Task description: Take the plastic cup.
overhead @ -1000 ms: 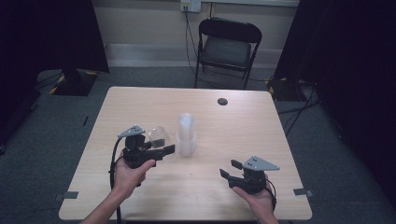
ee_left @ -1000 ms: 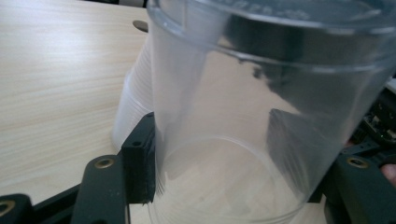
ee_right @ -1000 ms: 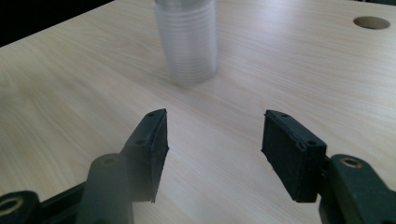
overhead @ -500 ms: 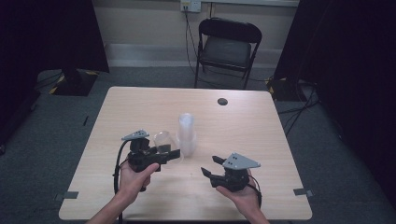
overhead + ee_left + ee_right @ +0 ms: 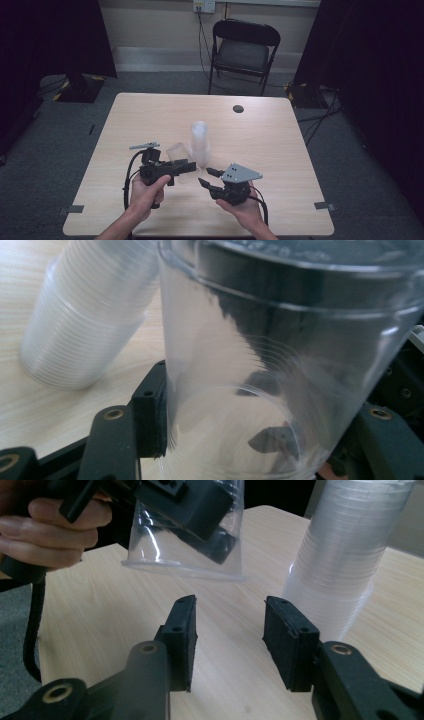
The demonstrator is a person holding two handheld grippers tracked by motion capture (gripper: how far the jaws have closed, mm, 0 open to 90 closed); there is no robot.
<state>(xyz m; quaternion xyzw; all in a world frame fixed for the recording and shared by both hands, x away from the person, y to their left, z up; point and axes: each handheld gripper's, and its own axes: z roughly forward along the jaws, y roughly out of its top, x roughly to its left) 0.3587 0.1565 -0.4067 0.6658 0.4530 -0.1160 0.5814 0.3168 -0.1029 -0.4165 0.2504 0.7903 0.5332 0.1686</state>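
The left gripper (image 5: 182, 167) pinches a single clear plastic cup (image 5: 177, 152), its jaws pressed against opposite sides of the cup wall. In the left gripper view the cup (image 5: 280, 375) sits between the two black jaws, rim toward the camera. In the right gripper view the cup (image 5: 185, 535) hangs mouth-down, its rim clear of the table (image 5: 100, 610) and not touching it.

The cup is held just beside the stack of clear plastic cups (image 5: 200, 142), which stands upright near the middle of the table (image 5: 150, 115). The stack appears mouth-down in the right gripper view (image 5: 345, 555). Cup and stack are close together but apart.

The right gripper (image 5: 207, 178) is empty. Its jaws stand spread, with bare tabletop between them, and they point toward the cup and the stack from near the front edge of the table.

Status, as a judgement: one cup is separated from the stack and is lifted; that step appears complete. Remaining steps appear to be either handing the cup over to the right gripper or setting it on the table, and then handling further cups from the stack. No other loose cup is visible on the table. A small dark round object (image 5: 238, 108) lies near the far edge, well apart from the work.
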